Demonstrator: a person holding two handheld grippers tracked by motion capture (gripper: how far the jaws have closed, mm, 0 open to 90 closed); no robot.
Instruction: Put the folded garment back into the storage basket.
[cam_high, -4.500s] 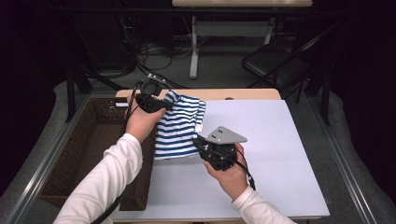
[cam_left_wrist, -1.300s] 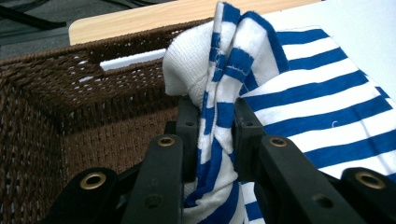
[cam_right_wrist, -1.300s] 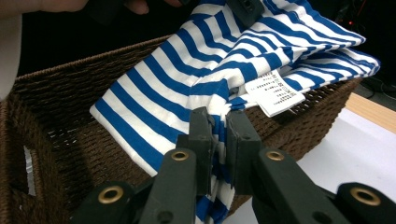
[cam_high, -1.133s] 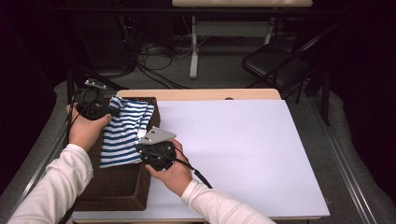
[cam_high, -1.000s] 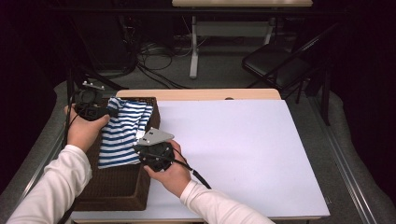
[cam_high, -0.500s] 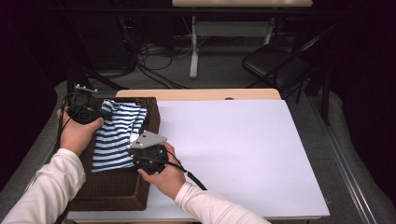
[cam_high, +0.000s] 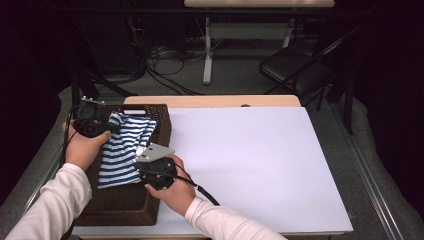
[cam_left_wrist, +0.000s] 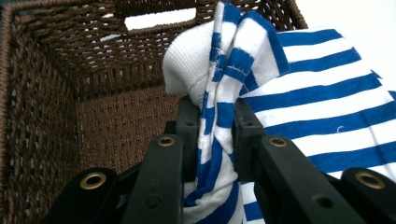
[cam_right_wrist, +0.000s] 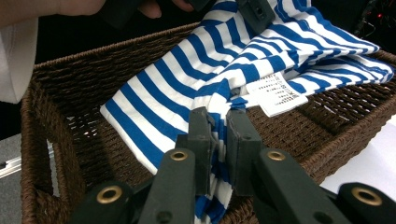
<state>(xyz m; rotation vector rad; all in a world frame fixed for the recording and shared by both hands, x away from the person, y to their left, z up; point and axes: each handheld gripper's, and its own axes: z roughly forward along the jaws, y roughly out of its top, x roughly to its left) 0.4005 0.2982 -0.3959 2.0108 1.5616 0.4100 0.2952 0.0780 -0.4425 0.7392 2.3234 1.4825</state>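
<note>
both tongs (cam_high: 107, 129) (cam_high: 141, 164) clamped, forearms low left

Earlier the striped shirt (cam_high: 122, 150) was held up over the white tabletop (cam_high: 260, 165), just right of the wicker basket (cam_high: 125, 210). Both hands have since carried it leftward, and it now hangs over the basket's opening, lower than a moment ago. The left tongs (cam_high: 107, 129) have moved from the tabletop's far edge out to the basket's far left corner. The right tongs (cam_high: 141, 172) have shifted from above the tabletop to the basket's right rim.
</note>
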